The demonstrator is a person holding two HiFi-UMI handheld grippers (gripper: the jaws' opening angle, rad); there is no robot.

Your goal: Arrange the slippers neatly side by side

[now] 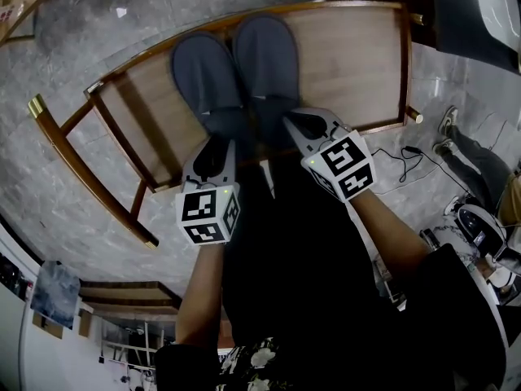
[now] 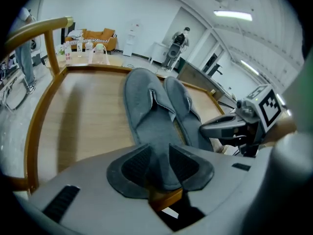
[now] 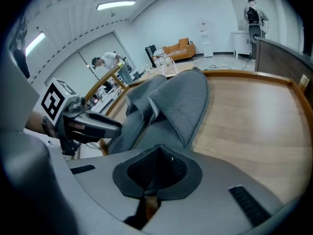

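Two grey slippers lie side by side, toes pointing away, on a wooden table point(image 1: 350, 55). My left gripper point(image 1: 216, 149) holds the heel of the left slipper point(image 1: 203, 76). In the left gripper view its pads point(image 2: 137, 168) press on both sides of that slipper's point(image 2: 146, 111) heel. My right gripper point(image 1: 299, 125) is at the heel of the right slipper point(image 1: 269, 59). In the right gripper view its jaws point(image 3: 157, 173) are shut, pinching the thin heel edge of the right slipper point(image 3: 181, 102). Each gripper also shows in the other's view: the right gripper point(image 2: 210, 129) and the left gripper point(image 3: 110, 126).
The table has a raised wooden rim point(image 2: 41, 116) all round, and the slipper heels reach its near edge. A curved wooden rail point(image 1: 77, 169) stands to the left. Cables point(image 1: 399, 161) and shoes lie on the marble floor at the right. People stand far off point(image 2: 178, 43).
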